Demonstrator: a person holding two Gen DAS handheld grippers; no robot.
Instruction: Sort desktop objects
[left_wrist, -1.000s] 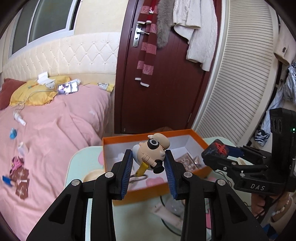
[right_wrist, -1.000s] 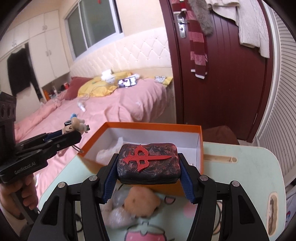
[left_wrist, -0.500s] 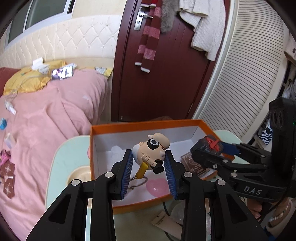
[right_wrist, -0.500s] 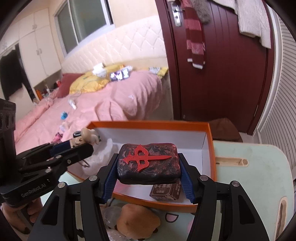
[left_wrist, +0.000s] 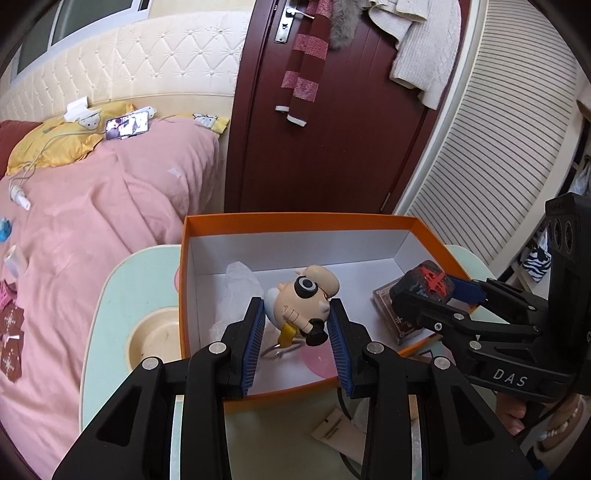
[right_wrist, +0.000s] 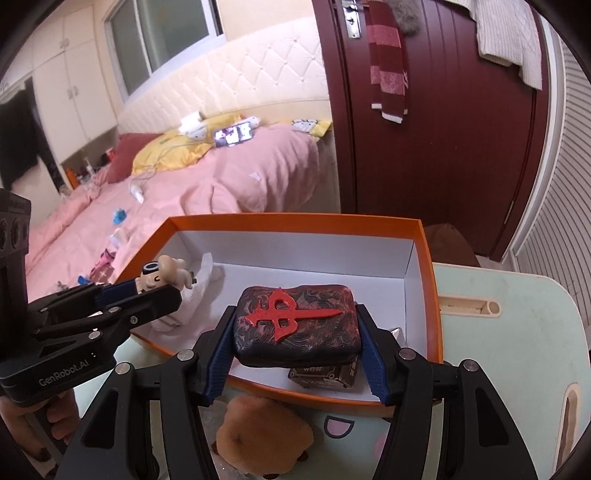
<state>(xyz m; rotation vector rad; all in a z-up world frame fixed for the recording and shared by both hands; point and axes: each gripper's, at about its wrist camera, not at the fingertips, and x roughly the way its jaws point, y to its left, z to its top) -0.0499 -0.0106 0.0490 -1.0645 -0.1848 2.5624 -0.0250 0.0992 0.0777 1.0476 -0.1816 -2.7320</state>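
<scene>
Holding both items over the orange box (left_wrist: 295, 223).
Your left claw (left_wrist: 297, 325) grips the cartoon figurine keychain (left_wrist: 306, 299); your right claw (right_wrist: 295, 347) clamps the black-and-red block (right_wrist: 295, 325) above a small carton (right_wrist: 321, 374) inside.

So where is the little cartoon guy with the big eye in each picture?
Left wrist view: cartoon figure keychain sits centre, pinched in the left gripper.
Right wrist view: same figure at left, above the box's left rim.
Shared landmark: the orange box, under it in both.
</scene>
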